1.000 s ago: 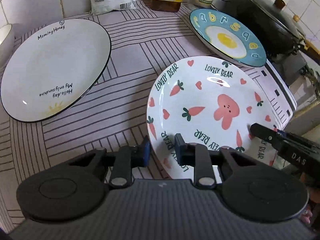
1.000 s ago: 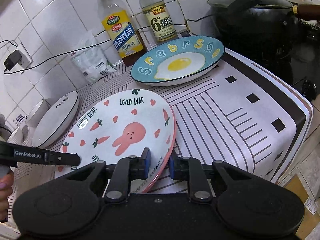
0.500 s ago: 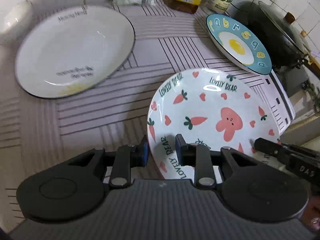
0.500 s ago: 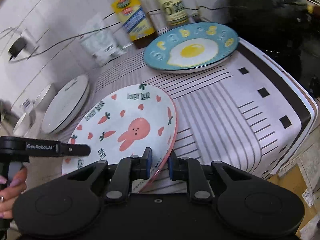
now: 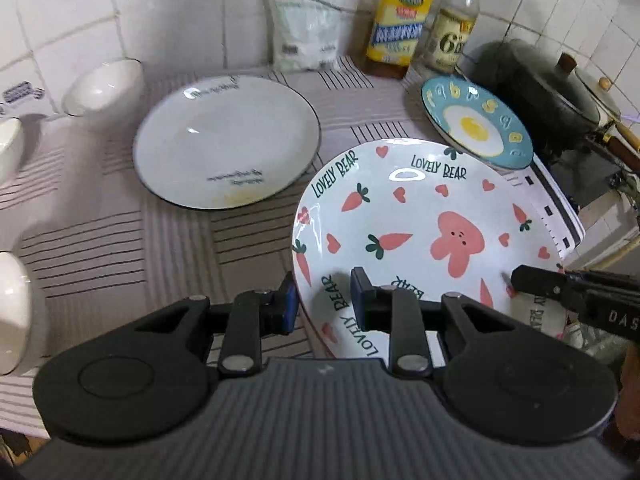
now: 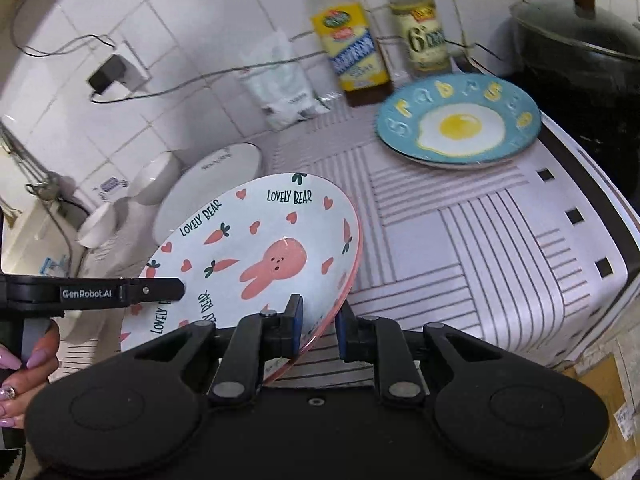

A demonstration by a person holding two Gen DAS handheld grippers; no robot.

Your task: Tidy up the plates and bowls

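Bear plate [image 5: 416, 224] lifted — left gripper [image 5: 323, 300] and right gripper [image 6: 318, 330] each clamp its rim. White plate [image 5: 226, 142], egg plate [image 5: 476, 126], bowls [image 5: 102, 88] unstacked.

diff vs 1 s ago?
The bunny plate, clamped at its rim by both the left gripper and right gripper, has been lifted higher off the striped cloth and carried toward the white plate. No grasp or release. The egg plate and white plate stayed put.
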